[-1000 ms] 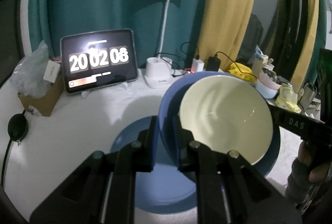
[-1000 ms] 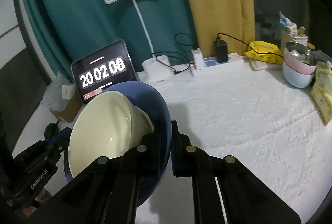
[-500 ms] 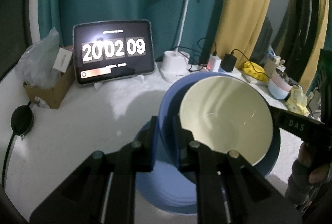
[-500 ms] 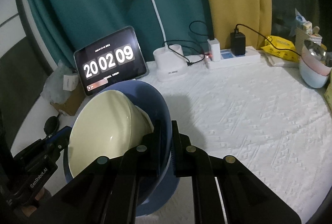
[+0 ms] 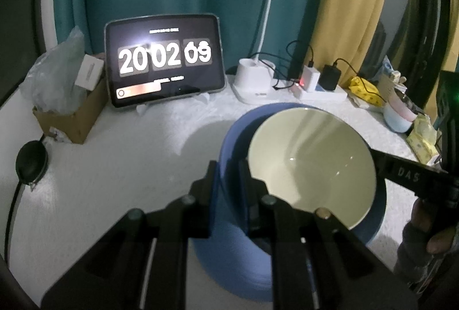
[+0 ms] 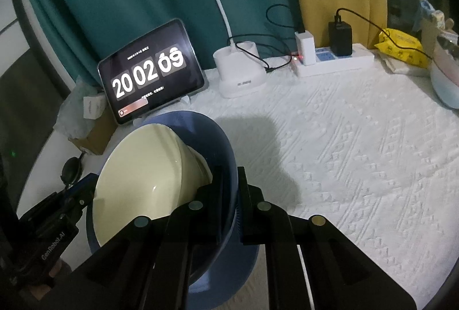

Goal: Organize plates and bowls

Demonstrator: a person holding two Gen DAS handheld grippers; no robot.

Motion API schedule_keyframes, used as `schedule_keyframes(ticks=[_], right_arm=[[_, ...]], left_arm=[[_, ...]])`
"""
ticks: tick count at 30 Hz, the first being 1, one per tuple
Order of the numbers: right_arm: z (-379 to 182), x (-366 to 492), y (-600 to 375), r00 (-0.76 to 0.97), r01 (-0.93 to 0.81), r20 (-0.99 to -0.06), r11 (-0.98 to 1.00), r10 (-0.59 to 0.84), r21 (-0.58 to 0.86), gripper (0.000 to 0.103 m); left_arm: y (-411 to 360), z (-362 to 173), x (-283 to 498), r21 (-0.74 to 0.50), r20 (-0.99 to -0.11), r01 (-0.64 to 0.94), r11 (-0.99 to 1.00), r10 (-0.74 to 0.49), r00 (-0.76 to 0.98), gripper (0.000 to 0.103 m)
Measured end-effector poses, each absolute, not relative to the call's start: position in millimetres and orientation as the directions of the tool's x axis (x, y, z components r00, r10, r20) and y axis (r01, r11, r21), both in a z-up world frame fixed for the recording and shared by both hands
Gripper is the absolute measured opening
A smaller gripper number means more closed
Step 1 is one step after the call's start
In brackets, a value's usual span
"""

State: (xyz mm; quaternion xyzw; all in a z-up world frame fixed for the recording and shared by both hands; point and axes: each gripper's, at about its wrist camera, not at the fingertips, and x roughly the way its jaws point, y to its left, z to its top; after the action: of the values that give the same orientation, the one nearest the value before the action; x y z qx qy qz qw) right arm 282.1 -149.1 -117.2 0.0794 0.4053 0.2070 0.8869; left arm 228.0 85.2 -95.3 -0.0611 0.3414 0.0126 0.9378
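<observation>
Blue bowl: tipped up on edge and held off the white cloth of the table, over its left half, in front of the tablet clock.
Cream bowl: nested inside the blue one, its opening facing the left-hand tool; it leans on the blue wall and nothing grips it directly.
Left gripper: fingers pinched together on the blue bowl's rim, one finger outside, one inside.
Right gripper: clamped on the opposite side of the same blue rim, one finger on each face of the wall.
Blue plate: lying flat on the cloth just under the pair, partly hidden by the tools.
Step in hand, as I judge it: bringing the nested bowls down onto the plate to make one stack.
How to do it well: level the blue bowl first so the cream one cannot slide out; keep both tools moving at the same height and pace; centre the foot over the plate before lowering; let go only once the weight sits.
Risk: loosening one side early would swing the bowls sideways.
Far right edge: a pink and white bowl, well apart.
</observation>
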Motion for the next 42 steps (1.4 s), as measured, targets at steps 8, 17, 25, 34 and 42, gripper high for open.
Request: schedule_keyframes(ticks=[8,17,25,34,42], right_arm=[[-124.6,286.3,-152.1,0.574,-0.3,-0.689,0.897,0.442,0.324,0.01],[-124.0,284.2,-152.6,0.571,-0.3,-0.698,0.901,0.433,0.314,0.012],[-122.3,279.6,-152.9,0.582,-0.285,-0.719,0.923,0.38,0.258,0.02],[-118.9,267.9,-158.3,0.587,-0.278,-0.726,0.931,0.359,0.235,0.03],[-113.5,252.7,-164.1,0.597,-0.284,-0.717,0.931,0.36,0.23,0.035]], left_arm=[[79.9,-95.4,231.1,-0.072,-0.637,-0.07,0.995,0.008,0.771,0.013],[79.4,-95.4,228.2,-0.08,-0.631,-0.068,0.994,0.002,0.775,0.016],[77.2,-95.6,225.4,-0.063,-0.634,-0.077,0.995,0.02,0.773,0.016],[72.6,-97.1,217.1,-0.045,-0.65,-0.094,0.995,0.042,0.759,0.022],[71.6,-94.7,204.2,-0.059,-0.648,-0.116,0.992,0.05,0.76,0.031]])
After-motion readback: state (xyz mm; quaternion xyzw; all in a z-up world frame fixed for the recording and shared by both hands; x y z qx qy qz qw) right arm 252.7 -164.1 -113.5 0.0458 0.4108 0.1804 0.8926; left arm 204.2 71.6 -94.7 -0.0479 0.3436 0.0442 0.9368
